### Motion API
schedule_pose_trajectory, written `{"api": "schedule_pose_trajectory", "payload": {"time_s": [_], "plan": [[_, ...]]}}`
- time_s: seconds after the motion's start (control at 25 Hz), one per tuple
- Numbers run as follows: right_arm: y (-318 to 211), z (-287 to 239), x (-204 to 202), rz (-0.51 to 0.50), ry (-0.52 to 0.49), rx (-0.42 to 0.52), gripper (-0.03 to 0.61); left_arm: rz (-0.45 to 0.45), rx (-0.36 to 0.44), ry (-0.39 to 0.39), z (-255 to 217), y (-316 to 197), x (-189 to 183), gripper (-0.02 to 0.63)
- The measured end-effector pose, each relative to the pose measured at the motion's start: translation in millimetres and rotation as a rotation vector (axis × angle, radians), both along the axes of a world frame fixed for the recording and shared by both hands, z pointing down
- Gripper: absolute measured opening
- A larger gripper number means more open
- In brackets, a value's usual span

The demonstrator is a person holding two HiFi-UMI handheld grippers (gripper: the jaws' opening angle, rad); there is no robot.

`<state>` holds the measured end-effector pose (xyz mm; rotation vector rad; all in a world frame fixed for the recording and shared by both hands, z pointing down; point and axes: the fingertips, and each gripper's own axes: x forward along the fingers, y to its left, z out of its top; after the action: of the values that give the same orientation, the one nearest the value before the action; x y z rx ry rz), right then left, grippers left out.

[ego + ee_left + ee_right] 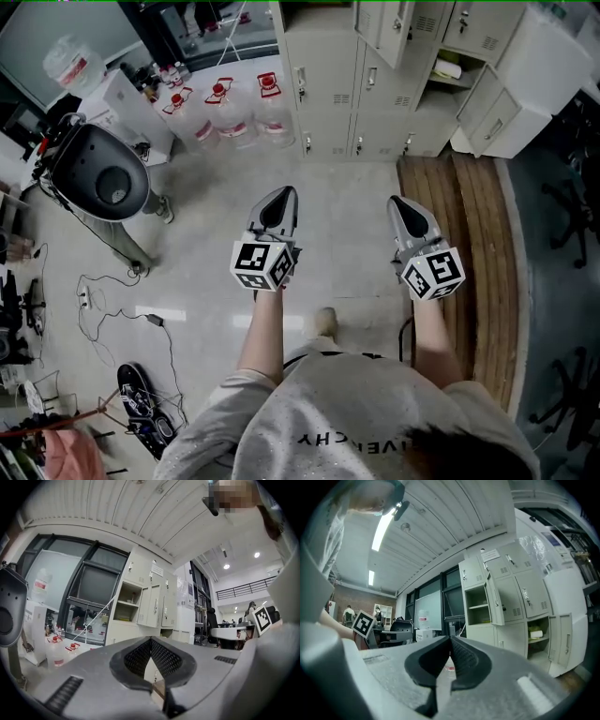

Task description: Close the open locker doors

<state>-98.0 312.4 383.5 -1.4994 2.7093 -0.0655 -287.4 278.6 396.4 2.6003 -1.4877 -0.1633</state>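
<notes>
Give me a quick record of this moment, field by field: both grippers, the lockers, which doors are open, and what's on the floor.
Left gripper: shut, empty, aimed towards the lockers
Right gripper: shut, empty, well short of the lockers
Lockers: pale bank along the wall
Upper open door: swung out beside its shelved compartment
Lower open door: swung out; pale item on the shelf inside
Floor: water bottles standing left of the lockers
Task state: doors not yet closed

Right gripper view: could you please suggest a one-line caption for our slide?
Shut, empty right gripper faces beige lockers; one upper door stands open beside its shelved compartment.
</notes>
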Motion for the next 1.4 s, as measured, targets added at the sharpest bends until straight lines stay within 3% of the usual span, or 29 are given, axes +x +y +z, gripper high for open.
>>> {"api": "schedule_pose_trajectory", "payload": {"time_s": [0.24,0.68,1.4], "plan": [[-39,8,0,0.050,-0.059,-0.004,0.002,0.032,0.006,-0.014,7,-40,-3,-0.002],[-75,30,-1,0.056,-0.060,-0.045,0.017,0.020,-0.033,0.008,31,-77,-10,-0.002],[-243,13,21,-0.015,-0.083,-0.024,0.032,-0.049,0.007,0.019,3,-232,16,-0.002]]}}
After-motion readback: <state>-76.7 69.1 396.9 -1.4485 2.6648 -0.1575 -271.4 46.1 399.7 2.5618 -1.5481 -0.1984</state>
